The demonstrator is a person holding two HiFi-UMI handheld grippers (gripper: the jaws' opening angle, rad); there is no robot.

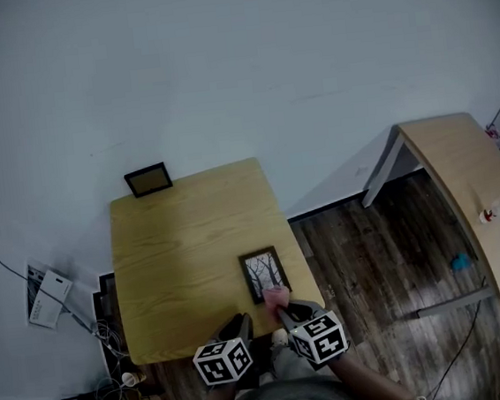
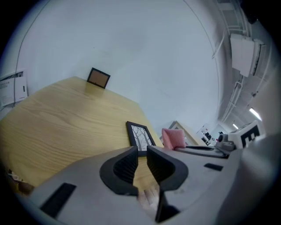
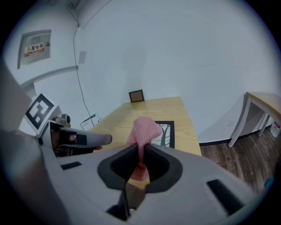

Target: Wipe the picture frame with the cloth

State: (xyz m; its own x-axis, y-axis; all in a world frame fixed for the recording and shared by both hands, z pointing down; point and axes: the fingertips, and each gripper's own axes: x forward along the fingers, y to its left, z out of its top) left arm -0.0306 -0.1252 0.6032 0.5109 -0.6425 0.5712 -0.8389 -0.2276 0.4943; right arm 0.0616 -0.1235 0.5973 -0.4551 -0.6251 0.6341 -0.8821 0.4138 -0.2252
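Note:
A black picture frame (image 1: 265, 274) with a bare-tree print lies flat near the front right corner of the wooden table (image 1: 193, 245). Just in front of it my right gripper (image 1: 284, 311) is shut on a pink cloth (image 1: 276, 297), whose bunched top (image 3: 144, 129) sticks up between the jaws above the frame (image 3: 166, 133). To its left, over the table's front edge, my left gripper (image 1: 243, 324) holds nothing; its jaws (image 2: 141, 160) stand a narrow gap apart. From the left gripper view the frame (image 2: 140, 137) and the cloth (image 2: 174, 138) lie ahead and to the right.
A small dark frame (image 1: 148, 179) leans against the wall at the table's far left edge. A second light table (image 1: 471, 189) stands to the right on the dark wood floor. Cables and papers (image 1: 51, 291) lie on the floor at the left.

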